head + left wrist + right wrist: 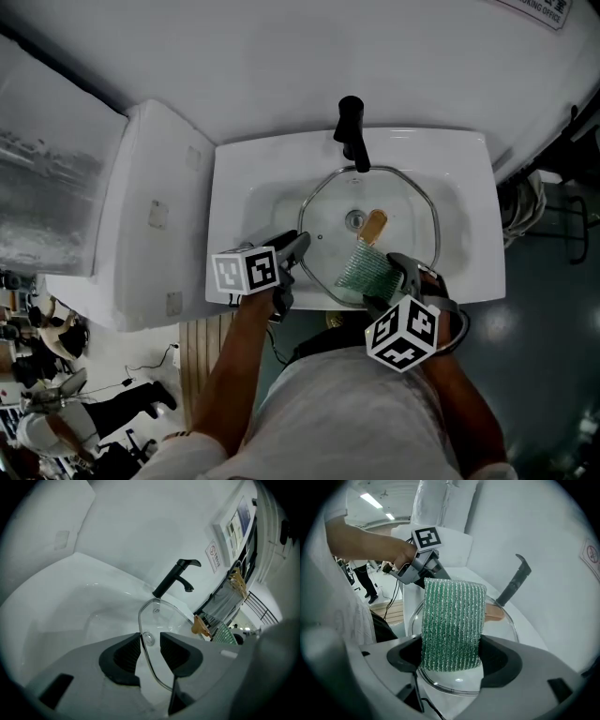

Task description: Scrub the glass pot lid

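The glass pot lid (398,202) with a wooden knob (373,225) lies tilted in the white sink (234,187), under the black faucet (352,131). My left gripper (292,251) holds the lid's left rim; in the left gripper view the thin rim (143,641) runs between the two jaws of the left gripper (150,651). My right gripper (380,286) is shut on a green scrub sponge (361,270), which sticks out over the lid's near side. In the right gripper view the sponge (451,625) fills the jaws of the right gripper (451,656), with the lid (454,681) just below it.
A white boxy unit (159,216) stands left of the sink. The faucet (514,585) rises behind the lid near the back wall. A railing and a wall notice (236,524) show to the right. The person's body is close against the sink's front edge.
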